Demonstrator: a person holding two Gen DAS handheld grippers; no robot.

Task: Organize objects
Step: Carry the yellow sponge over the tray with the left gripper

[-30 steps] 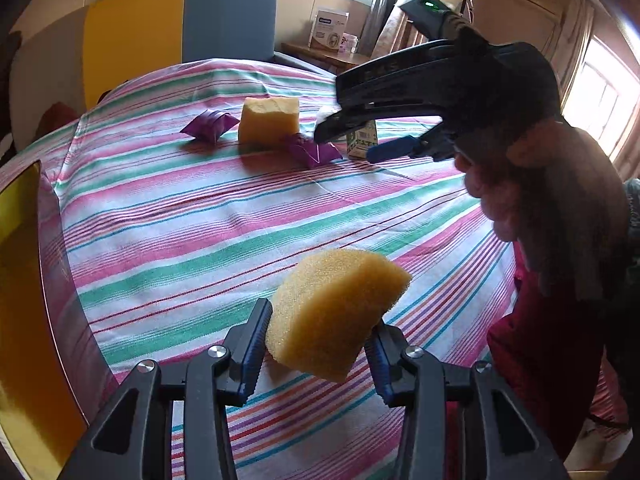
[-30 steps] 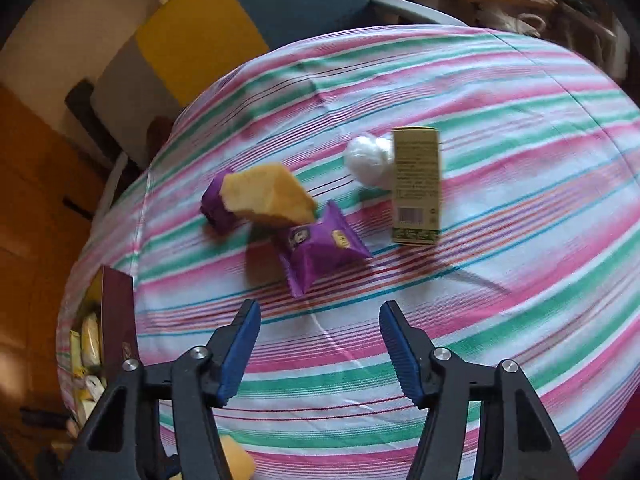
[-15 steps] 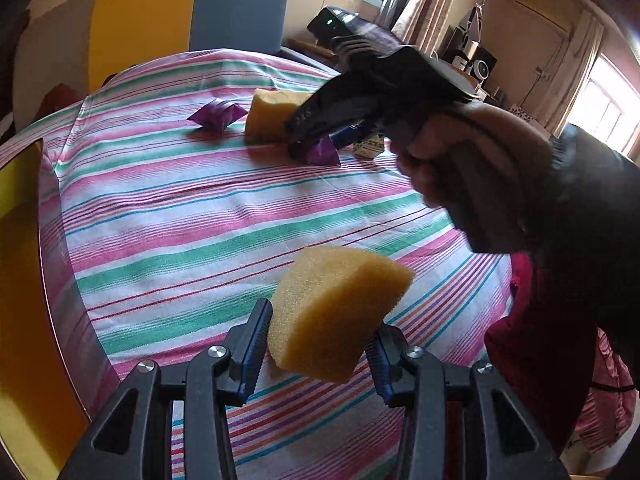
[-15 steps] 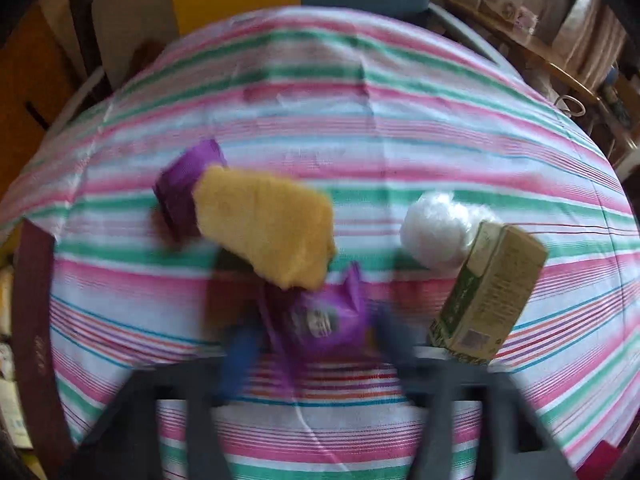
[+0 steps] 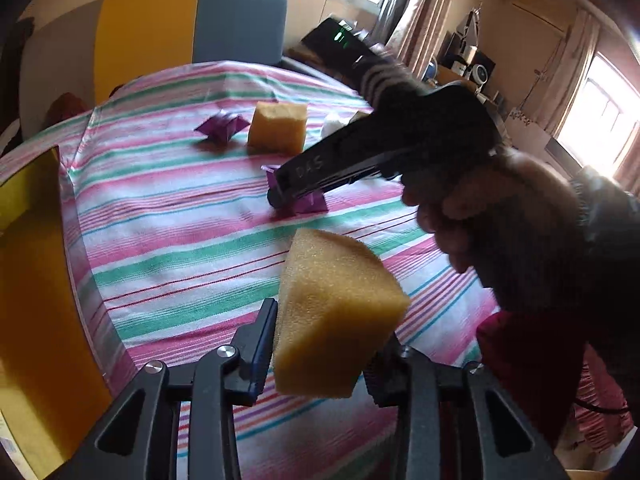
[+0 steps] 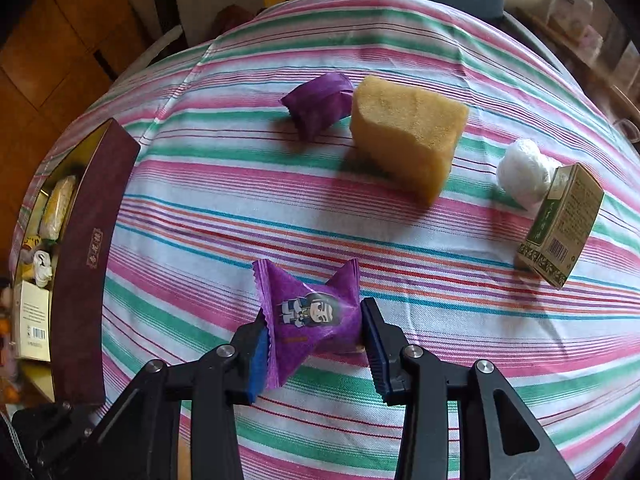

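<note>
Little can be read. In the left wrist view, pale raised letters, "DAS" as far as they can be made out, stand on the side of the right gripper's black body point(image 5: 320, 168), just above the middle of the frame.

In the right wrist view, gold characters run down the dark maroon box wall point(image 6: 94, 248) at the left, too small to read. The green carton point(image 6: 560, 228) at the right edge carries a barcode and fine print, none of it legible. A white box point(image 6: 34, 320) at the lower left edge also shows a barcode and unreadable lines. The purple candy wrapper point(image 6: 312, 312) at lower centre bears a cartoon figure, with no legible words.
</note>
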